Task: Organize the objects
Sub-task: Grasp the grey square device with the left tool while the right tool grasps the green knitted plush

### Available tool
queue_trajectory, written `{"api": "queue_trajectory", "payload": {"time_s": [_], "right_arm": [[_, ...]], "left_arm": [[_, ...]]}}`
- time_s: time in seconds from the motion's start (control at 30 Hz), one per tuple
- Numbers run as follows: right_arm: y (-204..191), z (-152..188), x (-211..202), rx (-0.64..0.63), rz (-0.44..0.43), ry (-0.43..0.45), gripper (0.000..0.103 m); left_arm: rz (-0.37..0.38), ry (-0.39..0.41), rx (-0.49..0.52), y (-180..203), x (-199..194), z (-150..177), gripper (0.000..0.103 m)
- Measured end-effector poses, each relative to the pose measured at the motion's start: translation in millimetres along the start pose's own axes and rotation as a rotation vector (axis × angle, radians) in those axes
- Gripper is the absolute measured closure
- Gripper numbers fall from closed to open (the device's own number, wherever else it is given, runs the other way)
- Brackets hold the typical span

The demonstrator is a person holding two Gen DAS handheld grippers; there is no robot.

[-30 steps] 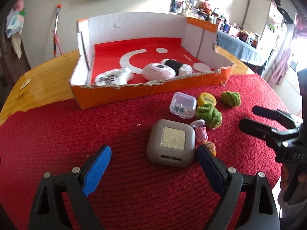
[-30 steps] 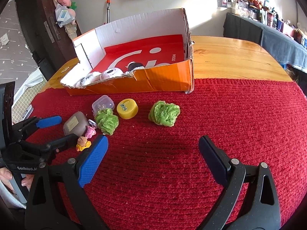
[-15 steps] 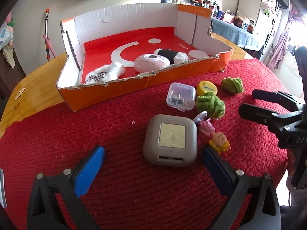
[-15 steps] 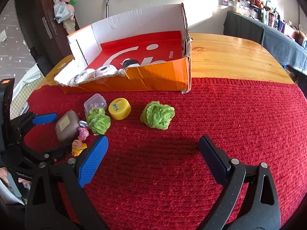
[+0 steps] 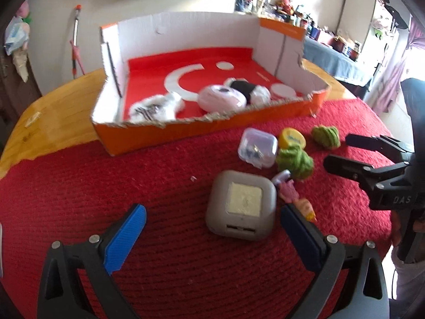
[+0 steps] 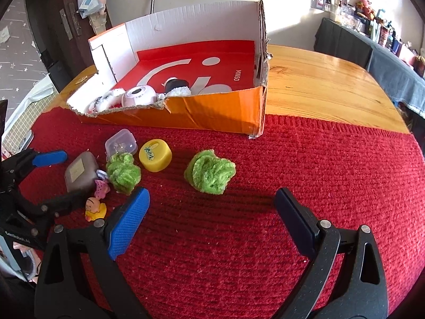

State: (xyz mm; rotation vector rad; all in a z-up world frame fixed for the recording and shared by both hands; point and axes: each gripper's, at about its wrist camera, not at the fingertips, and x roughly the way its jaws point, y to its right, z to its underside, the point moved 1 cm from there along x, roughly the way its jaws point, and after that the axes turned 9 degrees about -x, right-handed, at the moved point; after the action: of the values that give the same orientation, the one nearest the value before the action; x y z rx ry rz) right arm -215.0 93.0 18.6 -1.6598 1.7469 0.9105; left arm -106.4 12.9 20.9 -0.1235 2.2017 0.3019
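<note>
On a wooden bench [image 6: 326, 85] half covered by a red knitted mat [image 6: 305, 164], an orange cardboard box [image 5: 202, 131] with white inner walls and a red floor sits at the far edge of the mat. Inside it, near its torn front wall, lie a white fluffy item [image 5: 156, 106], a round pale pink case [image 5: 221, 98] and a black-and-white soft item [image 5: 245, 87].

In front of the box, loose objects are scattered on the mat. A small clear plastic case [image 5: 257, 147] lies just beside a yellow round container [image 5: 291, 138]. A green fuzzy ball [image 5: 294, 160] touches the yellow container, and a second green fuzzy ball [image 6: 209, 171] rests apart, farther right. A grey rounded-square case [image 5: 241, 207] with a pale label on top lies nearest the camera in the left wrist view, with a pink figurine [image 5: 288, 192] and a small yellow-and-orange figurine [image 5: 306, 208] just beside its right side.

The left gripper [image 5: 212, 226] has its blue-padded fingers spread wide, one on each side of the grey case without touching it. The right gripper [image 6: 212, 204] is also spread wide and holds nothing; it hangs above bare mat, with the second green ball just beyond its fingertips.
</note>
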Motion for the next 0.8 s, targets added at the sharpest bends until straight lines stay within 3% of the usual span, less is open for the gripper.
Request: {"api": "queue_trajectory", "payload": {"time_s": [0.23,0.37,0.43,0.5,0.53,0.57,0.8], "right_arm": [[0,-10,9,-0.037,0.015,-0.014,0.012],[-5,-14,11,-0.067,0.029,-0.006,0.031],[-6,-14,11,-0.073,0.025,0.001,0.041],[-7,-14,11,-0.078,0.024,0.010,0.052],[-9,-13,10,-0.090,0.023,0.013,0.066],[-11,-13,10,-0.098,0.026,0.018,0.070],[-26,-9,-12,-0.137,0.008,0.079,0.070]], "left_arm": [[0.023,-0.005,0.002,-1,3,0,0.008],[0.041,0.007,0.013,2,1,1,0.017],[0.047,0.018,0.018,4,0,2,0.027],[0.056,0.031,0.027,6,-1,3,0.047],[0.057,0.037,0.029,6,-2,3,0.051],[0.051,0.040,0.027,6,-3,3,0.051],[0.053,0.121,0.013,6,-29,-2,0.051]]}}
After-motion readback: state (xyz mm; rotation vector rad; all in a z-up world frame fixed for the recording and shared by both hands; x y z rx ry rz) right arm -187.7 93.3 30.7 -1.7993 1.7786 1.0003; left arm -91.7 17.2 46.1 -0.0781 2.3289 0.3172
